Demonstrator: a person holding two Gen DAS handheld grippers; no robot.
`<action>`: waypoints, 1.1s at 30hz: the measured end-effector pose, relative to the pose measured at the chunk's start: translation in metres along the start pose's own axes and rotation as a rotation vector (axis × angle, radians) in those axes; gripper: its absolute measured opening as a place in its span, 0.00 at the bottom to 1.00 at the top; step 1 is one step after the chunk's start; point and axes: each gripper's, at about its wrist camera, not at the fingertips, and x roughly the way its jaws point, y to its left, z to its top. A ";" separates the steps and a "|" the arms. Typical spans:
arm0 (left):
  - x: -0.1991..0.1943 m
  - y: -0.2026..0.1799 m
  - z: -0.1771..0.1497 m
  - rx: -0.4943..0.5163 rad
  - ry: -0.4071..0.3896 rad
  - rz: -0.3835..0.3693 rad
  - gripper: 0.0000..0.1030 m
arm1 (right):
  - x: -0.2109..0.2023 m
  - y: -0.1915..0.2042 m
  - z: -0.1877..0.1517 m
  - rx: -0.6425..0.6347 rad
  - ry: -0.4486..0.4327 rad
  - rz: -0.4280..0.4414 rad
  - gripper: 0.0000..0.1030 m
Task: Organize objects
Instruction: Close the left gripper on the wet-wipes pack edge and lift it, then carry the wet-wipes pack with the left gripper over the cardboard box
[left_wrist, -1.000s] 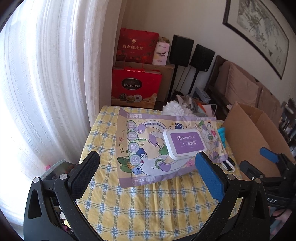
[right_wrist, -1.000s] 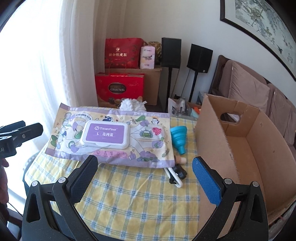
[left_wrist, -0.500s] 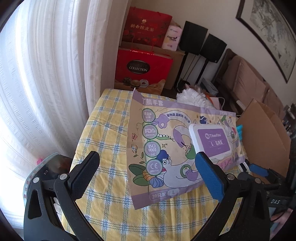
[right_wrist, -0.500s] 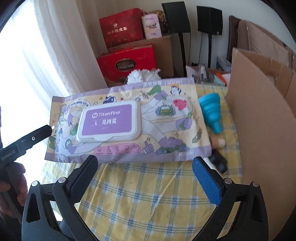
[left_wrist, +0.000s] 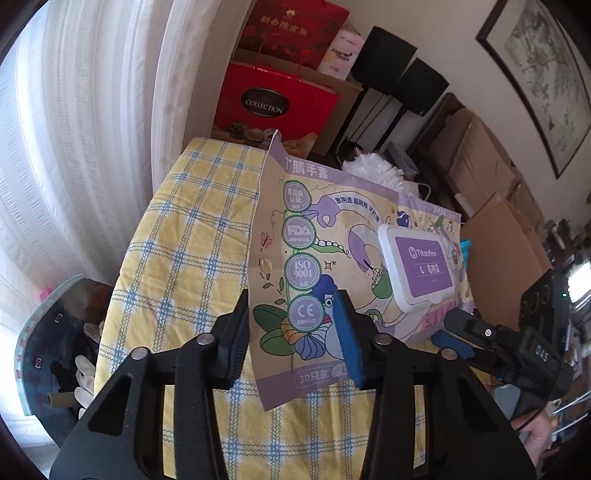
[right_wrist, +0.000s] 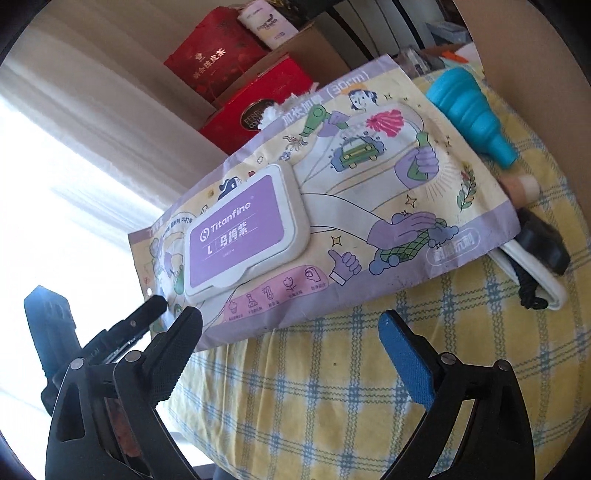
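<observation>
Glove pack (left_wrist: 332, 258), flat and printed in purple and cream, lies across a yellow checked tablecloth (left_wrist: 192, 258); white flip lid with purple label (left_wrist: 415, 267) sits toward its right half in the left wrist view. Near left corner of the pack overhangs the table edge.

Left gripper (left_wrist: 291, 336): fingers drawn partway in, one on each side of the pack's near left end. Black finger at the pack's left edge, blue pad (left_wrist: 347, 339) over the printed bird figure. Whether the pads press the film or only bracket it, cannot tell.

Right gripper (right_wrist: 291, 354): jaws well apart, holding nothing, hovering over the tablecloth (right_wrist: 332, 398) just near of the pack's (right_wrist: 369, 184) long near edge. Black finger tip close to the pack's near left corner, blue pad (right_wrist: 406, 362) over bare cloth.

Right of the pack: teal collapsible funnel (right_wrist: 472, 110) lying on its side, touching the pack's far right edge. Below it a pale round-ended piece (right_wrist: 521, 188) and a black object (right_wrist: 543, 240) with a white strip (right_wrist: 532, 280) poke out from under the pack's right end.

Cardboard box (left_wrist: 506, 240) stands at the table's right side. White fluffy duster head (left_wrist: 373, 170) beyond the pack's far edge. Red gift boxes (left_wrist: 273, 99) stacked beyond the table by the curtain (left_wrist: 92, 129); two black speakers (left_wrist: 402, 70) to their right.
</observation>
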 end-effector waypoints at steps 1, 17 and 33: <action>-0.001 0.001 0.000 -0.002 -0.001 0.004 0.21 | 0.002 -0.003 0.001 0.028 0.005 0.020 0.91; -0.023 -0.006 -0.048 0.026 0.119 -0.124 0.03 | -0.019 0.005 -0.003 0.042 -0.092 0.111 0.52; -0.066 -0.005 -0.034 0.105 0.051 -0.056 0.57 | -0.027 -0.010 -0.007 0.003 -0.035 0.086 0.37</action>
